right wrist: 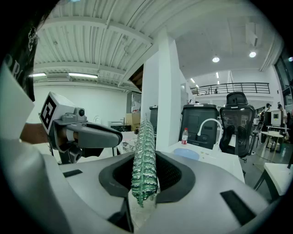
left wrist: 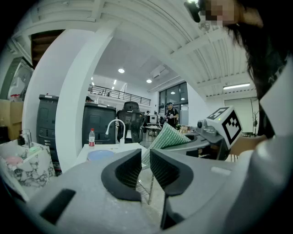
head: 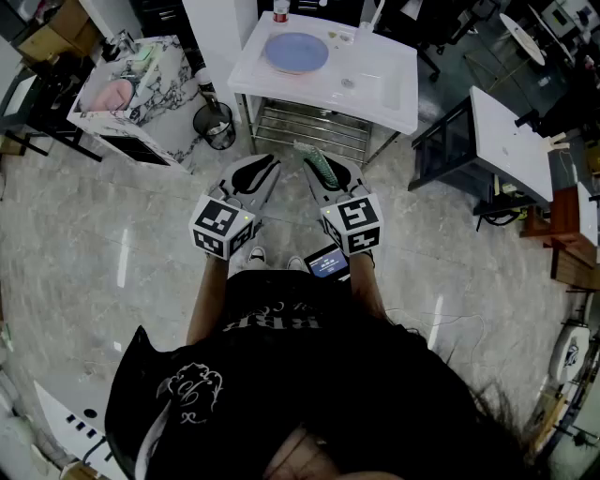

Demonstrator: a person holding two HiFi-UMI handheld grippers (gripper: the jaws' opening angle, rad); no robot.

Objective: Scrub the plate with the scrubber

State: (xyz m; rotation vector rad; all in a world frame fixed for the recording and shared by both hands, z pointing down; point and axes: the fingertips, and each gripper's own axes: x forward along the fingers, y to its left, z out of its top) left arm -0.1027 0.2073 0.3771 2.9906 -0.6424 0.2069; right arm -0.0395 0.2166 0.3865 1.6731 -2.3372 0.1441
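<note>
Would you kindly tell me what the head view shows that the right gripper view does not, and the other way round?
Only the head view: the person's shoes, the black bin beside the sink table, and the wire shelf beneath it. Only the right gripper view: the ceiling lights, the balcony railing, and the right gripper with its jaws pressed on the green scrubber. Both: the blue plate, the red-capped bottle, the scrubber and the left gripper.

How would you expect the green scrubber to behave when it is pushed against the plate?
The scrubber looks like thin mesh, so probably light. It holds its flat shape beyond the jaws of the right gripper, so likely springy, bending under pressure. Its bumpy surface should grip, not slide.
</note>
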